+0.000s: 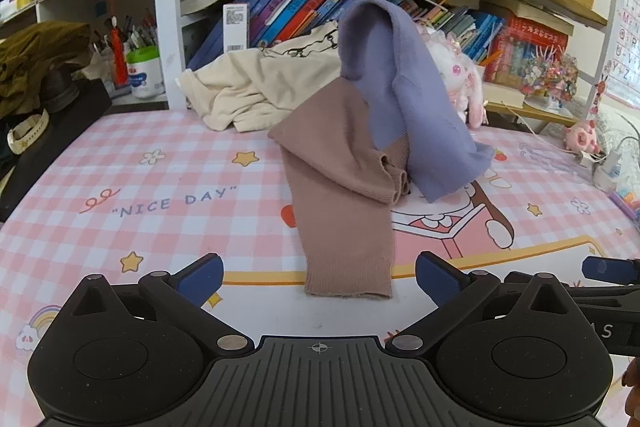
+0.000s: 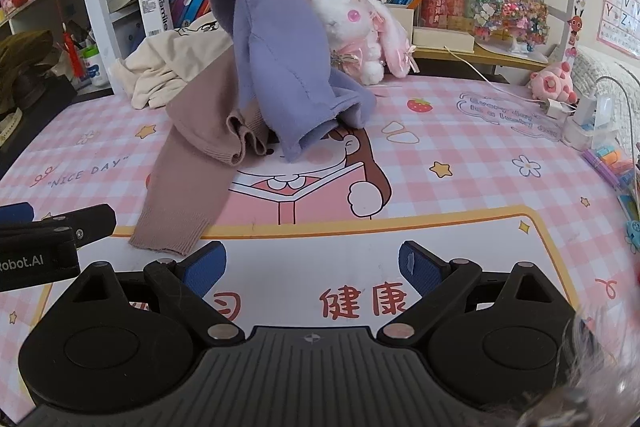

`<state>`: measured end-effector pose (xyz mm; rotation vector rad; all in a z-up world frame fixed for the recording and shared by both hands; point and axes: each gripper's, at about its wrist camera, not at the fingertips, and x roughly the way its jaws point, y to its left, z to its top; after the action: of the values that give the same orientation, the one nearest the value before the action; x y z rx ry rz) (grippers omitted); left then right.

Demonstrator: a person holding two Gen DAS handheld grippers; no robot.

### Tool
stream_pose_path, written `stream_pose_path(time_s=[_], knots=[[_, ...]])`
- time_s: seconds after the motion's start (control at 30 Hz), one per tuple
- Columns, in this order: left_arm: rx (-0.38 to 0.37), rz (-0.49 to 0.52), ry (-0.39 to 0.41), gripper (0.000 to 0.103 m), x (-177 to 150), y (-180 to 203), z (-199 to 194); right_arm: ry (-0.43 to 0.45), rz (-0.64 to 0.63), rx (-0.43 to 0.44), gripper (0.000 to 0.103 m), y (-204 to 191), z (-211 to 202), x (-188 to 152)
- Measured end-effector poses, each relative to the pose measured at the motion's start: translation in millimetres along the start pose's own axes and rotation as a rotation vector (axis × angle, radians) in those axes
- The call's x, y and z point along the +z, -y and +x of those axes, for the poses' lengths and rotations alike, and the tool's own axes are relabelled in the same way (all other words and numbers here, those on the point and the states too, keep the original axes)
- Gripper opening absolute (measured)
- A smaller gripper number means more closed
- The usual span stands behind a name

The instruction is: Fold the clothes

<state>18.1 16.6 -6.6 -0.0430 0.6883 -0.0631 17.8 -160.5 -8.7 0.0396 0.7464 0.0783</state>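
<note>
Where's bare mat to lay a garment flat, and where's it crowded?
Free: the mat right of the brown-and-purple garment, and the checked patch left of it around the NICE DAY print. Crowded: back edge, with the cream clothes and plush rabbit; far right, with chargers and pens.

Left gripper [image 1: 319, 277] hovered low, jaws spread wide, blue pads [image 1: 200, 279] apart, nothing between. Right gripper [image 2: 312, 265] level beside it, jaws equally wide, empty. Both pointed forward, side by side, close but not touching.
</note>
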Motion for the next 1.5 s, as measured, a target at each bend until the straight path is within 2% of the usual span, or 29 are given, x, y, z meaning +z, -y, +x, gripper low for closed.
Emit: stream_pose_path(time_s=[0.27,0.53,0.6,0.67,0.8,0.93,1.03,1.1,1.17,1.2,1.27,1.3,1.33,1.4,1.5], knots=[[-0.009,-0.016,-0.021,0.102,-2,-1,6,0.001,-0.012,0.02,0.095,2,3,0],[-0.019,0.049,-0.024,0.102,3,18,26,0.005,-0.019,0.03,0.095,8,7,-3],[-0.021,0.066,-0.025,0.099,5,23,31,0.001,-0.025,0.035,0.095,11,9,-4],[-0.024,0.082,-0.026,0.092,6,28,37,0.001,-0.034,0.04,0.095,15,11,-6],[-0.028,0.115,-0.028,0.09,9,38,47,-0.005,-0.042,0.041,0.093,30,12,-9],[-0.065,0.226,-0.001,0.09,23,77,74,-0.026,-0.043,0.029,0.093,51,11,-16],[-0.054,0.33,0.027,0.09,32,113,101,-0.04,-0.035,0.014,0.093,70,8,-21],[-0.022,0.39,0.039,0.091,37,137,119,-0.041,-0.03,-0.004,0.093,82,3,-24],[0.054,0.447,0.07,0.089,41,154,135,-0.038,-0.028,-0.019,0.093,93,-3,-27],[0.103,0.473,0.091,0.085,43,161,142,-0.035,-0.03,-0.024,0.093,98,-5,-29],[0.178,0.495,0.11,0.05,50,162,151,-0.025,-0.04,-0.025,0.093,104,-11,-31],[0.188,0.462,0.114,0.024,57,155,149,-0.016,-0.047,-0.022,0.093,106,-14,-31],[0.191,0.42,0.116,0.012,66,146,145,-0.006,-0.055,-0.016,0.093,107,-16,-31],[0.18,0.34,0.182,0.008,81,124,117,0.015,-0.07,0.004,0.093,108,-19,-30],[0.158,0.287,0.296,0.007,98,95,56,0.039,-0.096,0.047,0.093,103,-18,-25]])
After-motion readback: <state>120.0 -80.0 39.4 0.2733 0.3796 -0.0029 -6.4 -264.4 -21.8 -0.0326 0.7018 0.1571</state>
